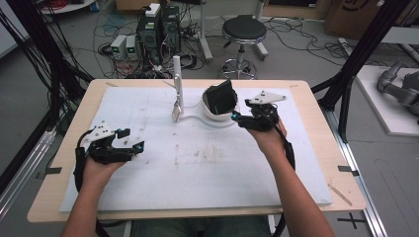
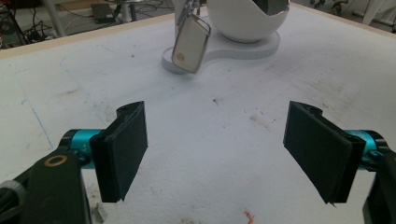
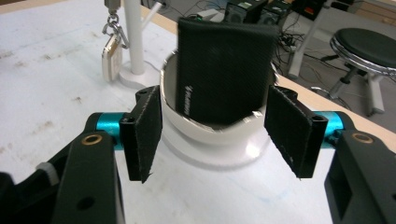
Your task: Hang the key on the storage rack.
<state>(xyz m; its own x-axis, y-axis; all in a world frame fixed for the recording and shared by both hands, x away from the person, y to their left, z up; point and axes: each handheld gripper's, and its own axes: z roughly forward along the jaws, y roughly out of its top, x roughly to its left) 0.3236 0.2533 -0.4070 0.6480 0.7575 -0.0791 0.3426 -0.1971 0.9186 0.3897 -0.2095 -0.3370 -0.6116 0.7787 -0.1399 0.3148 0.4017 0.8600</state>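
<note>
A black fabric case (image 1: 221, 97) (image 3: 224, 70) stands tilted in a white bowl (image 1: 213, 114) (image 3: 210, 133), which is part of a white stand. A thin white post (image 1: 177, 81) (image 3: 133, 37) rises from that stand, and a pale key tag (image 1: 176, 112) (image 2: 190, 45) (image 3: 112, 58) hangs from it. My right gripper (image 1: 238, 119) (image 3: 219, 135) is open just in front of the bowl's right side, pads apart with nothing between them. My left gripper (image 1: 133, 139) (image 2: 224, 154) is open over the bare mat at the left, pointing toward the tag and the bowl (image 2: 245, 21).
A white mat (image 1: 197, 168) covers most of the wooden table (image 1: 59, 187). Beyond the far edge are a black stool (image 1: 243, 32), computer boxes (image 1: 158, 29) and floor cables. Black frame posts (image 1: 356, 59) stand at both sides.
</note>
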